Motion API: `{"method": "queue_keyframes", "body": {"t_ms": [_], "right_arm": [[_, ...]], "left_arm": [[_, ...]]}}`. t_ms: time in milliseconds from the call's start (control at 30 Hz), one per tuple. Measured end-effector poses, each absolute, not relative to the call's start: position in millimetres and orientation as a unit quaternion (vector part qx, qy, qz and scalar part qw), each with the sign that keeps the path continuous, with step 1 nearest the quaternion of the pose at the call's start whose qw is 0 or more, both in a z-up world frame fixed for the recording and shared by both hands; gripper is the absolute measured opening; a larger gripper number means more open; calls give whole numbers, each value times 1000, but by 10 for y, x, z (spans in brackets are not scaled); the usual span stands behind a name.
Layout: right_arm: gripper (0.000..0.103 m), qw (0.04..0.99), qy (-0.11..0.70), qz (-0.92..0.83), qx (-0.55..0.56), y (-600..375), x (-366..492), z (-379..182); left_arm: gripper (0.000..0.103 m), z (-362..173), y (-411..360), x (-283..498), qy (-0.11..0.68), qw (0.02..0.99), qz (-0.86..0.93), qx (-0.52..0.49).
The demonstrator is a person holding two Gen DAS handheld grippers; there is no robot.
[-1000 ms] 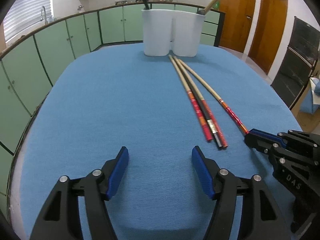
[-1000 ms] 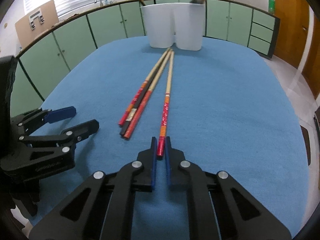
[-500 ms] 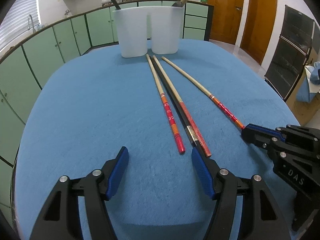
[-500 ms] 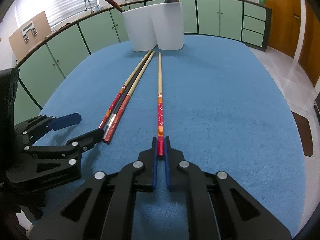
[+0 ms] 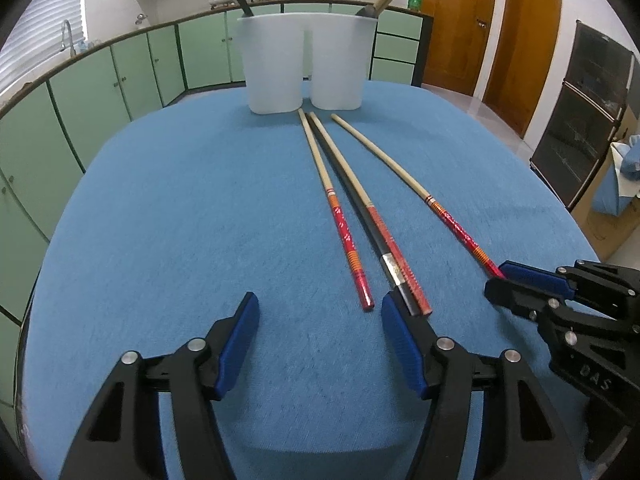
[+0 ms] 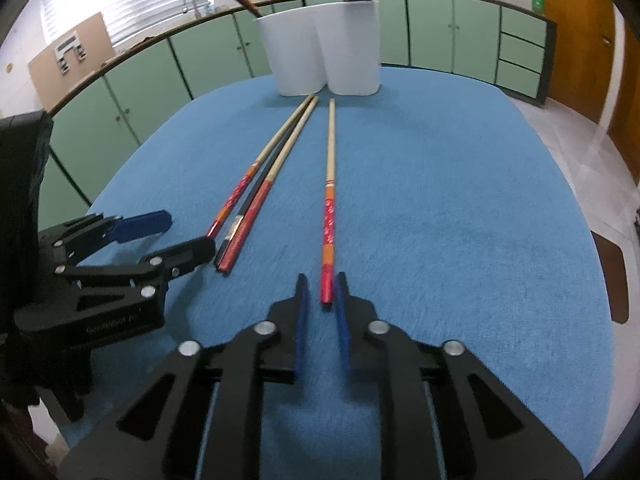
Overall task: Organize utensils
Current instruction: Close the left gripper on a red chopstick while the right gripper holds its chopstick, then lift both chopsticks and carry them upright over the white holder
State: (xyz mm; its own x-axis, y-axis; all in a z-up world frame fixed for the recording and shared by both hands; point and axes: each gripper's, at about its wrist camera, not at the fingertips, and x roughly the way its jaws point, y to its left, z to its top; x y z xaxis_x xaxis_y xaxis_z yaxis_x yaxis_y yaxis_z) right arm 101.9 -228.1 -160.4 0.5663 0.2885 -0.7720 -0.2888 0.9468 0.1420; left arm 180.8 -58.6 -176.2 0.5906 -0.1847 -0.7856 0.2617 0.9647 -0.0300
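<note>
Room: a kitchen with pale green cabinets (image 5: 120, 80) along the walls, wooden doors (image 5: 456, 28) at the back, and a window with blinds beside a tap.
Surface: a counter covered by a blue cloth (image 5: 180, 220), rounded at its edges.
Holder: a white two-compartment utensil holder (image 5: 304, 64) stands upright near the far edge of the counter. A dark-handled utensil leans out of its left compartment and a pale wooden one out of its right.
Chopsticks, group: three chopsticks (image 5: 352, 208) lie side by side on the cloth, running from just in front of the holder toward the near edge. One is pale with a red patterned end, one is black with a silver band, one is pale with a plain red end. The black and plain red ones touch along their length.
Chopstick, single: a fourth chopstick (image 6: 329, 208), pale with a red and orange patterned end, lies apart on the right of the group, also pointing at the holder.
Left gripper (image 5: 320, 344): spread wide and holding nothing, low over the cloth near the near edge. The near tips of the black and plain red chopsticks lie just beside its right finger.
Right gripper (image 6: 322, 304): its jaws have just been opening and now stand slightly parted. The red tip of the single chopstick lies between them, with a gap visible on each side.
</note>
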Motion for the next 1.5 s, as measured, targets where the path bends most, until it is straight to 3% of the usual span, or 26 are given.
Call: {"method": "queue_keyframes", "body": {"t_ms": [433, 567, 767, 1000, 1100, 1500], "right_arm": [[21, 887, 434, 155, -1, -2298, 989, -1608], [20, 888, 434, 151, -13, -2249, 1021, -1617], [19, 888, 435, 149, -15, -2257, 1027, -1623], [14, 888, 435, 146, -10, -2269, 1026, -1619], [6, 888, 437, 144, -3, -2290, 1040, -1622], [5, 899, 411, 151, 4, -2324, 961, -1395]], "left_arm": [[63, -1742, -591, 1814, 435, 891, -120, 39], [58, -1740, -620, 1837, 436, 891, -120, 39], [40, -1741, -691, 1845, 433, 893, -116, 48], [7, -1742, -847, 1800, 428, 893, -124, 64], [7, -1739, -875, 1789, 426, 894, -120, 70], [6, -1408, -747, 1596, 384, 913, -121, 69]]}}
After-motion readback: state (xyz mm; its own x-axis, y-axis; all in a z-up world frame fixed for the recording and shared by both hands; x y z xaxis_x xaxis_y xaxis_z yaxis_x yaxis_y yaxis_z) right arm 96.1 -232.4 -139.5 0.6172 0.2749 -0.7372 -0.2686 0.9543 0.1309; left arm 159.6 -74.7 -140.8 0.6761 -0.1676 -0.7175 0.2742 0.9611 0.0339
